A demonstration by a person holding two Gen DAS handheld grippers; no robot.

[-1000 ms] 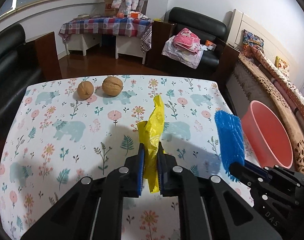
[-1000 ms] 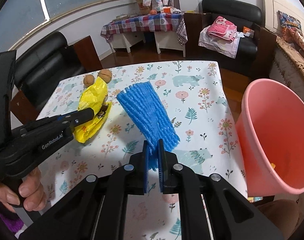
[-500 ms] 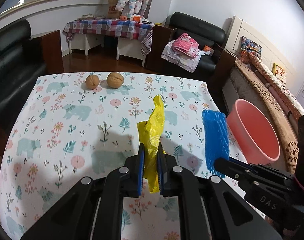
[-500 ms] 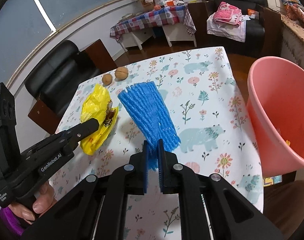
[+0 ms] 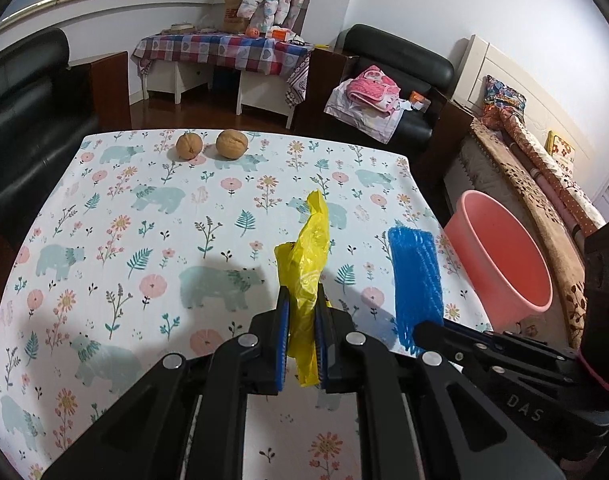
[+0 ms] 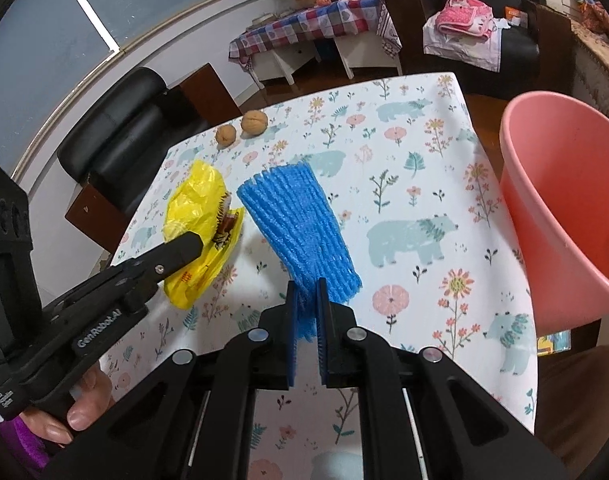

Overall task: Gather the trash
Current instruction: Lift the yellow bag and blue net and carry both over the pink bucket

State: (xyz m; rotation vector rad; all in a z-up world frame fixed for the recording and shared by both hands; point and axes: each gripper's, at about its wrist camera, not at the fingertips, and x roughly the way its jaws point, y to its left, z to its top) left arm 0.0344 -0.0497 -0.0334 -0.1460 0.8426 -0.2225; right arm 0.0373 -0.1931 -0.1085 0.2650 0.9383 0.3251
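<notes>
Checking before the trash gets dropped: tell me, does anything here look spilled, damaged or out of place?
Nothing looks spilled or broken. The only leftovers are two walnuts sitting side by side near the table's far edge. The pink bin stands upright beside the table.

Room evenly lit from above, light indoor and rather cool. Dark window (image 6: pixel 44 52) gives no daylight. Soft grey shadows of gripper bodies cast on tablecloth (image 5: pixel 116 216), toward near left part. No strong glare seen. Both views sharp, no motion blur. Strong fisheye bending seen at edges; corners cut by black vignette.
</notes>
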